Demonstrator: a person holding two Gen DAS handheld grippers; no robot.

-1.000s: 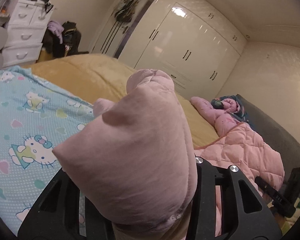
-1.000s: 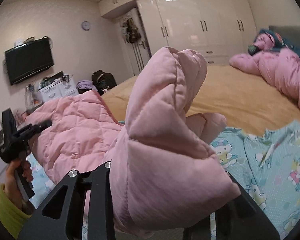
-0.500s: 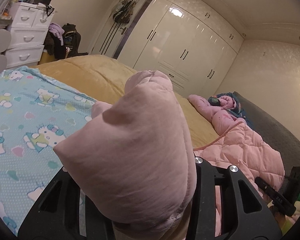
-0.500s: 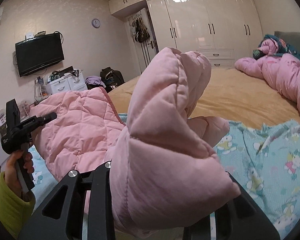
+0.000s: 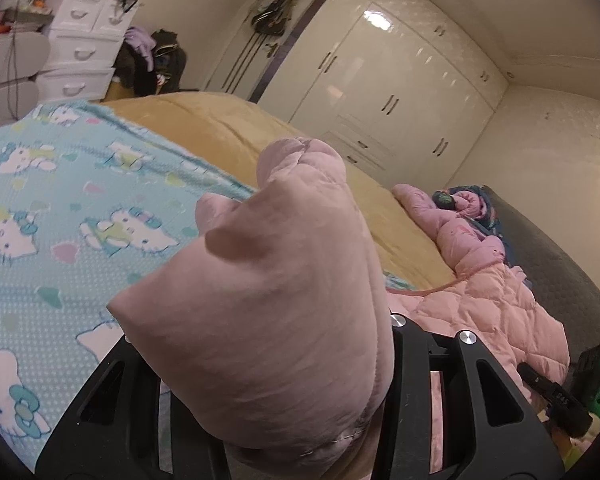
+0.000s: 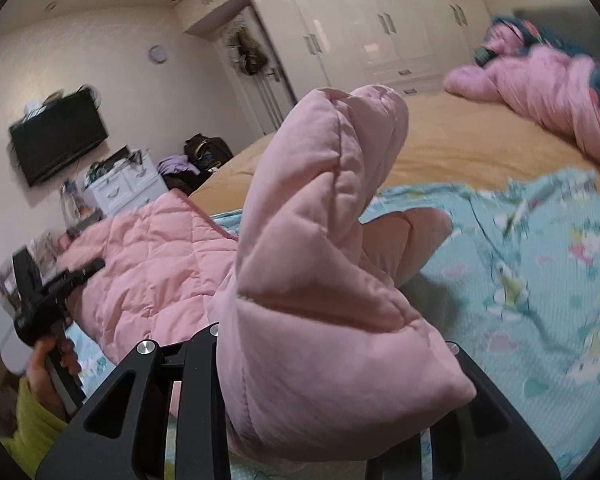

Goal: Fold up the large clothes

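Pink quilted jacket (image 5: 268, 320) bunches up, clamped in the left gripper (image 5: 284, 432). Right gripper (image 6: 324, 420) pinches another fold (over the cartoon-print sheet (image 6: 540, 280)).

We see warm, dim indoor light glaring off the wardrobe doors (image 5: 384, 92); the right wrist view looks motion-blurred, edges bowed and dark.

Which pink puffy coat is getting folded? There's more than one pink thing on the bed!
Find the big bed with the mustard cover and the blue cat-print blanket over its near end. The quilted pink jacket is spread over that blanket, bunched in both grippers. The other pink heap lies far off by the headboard, mixed with dark blue cloth.
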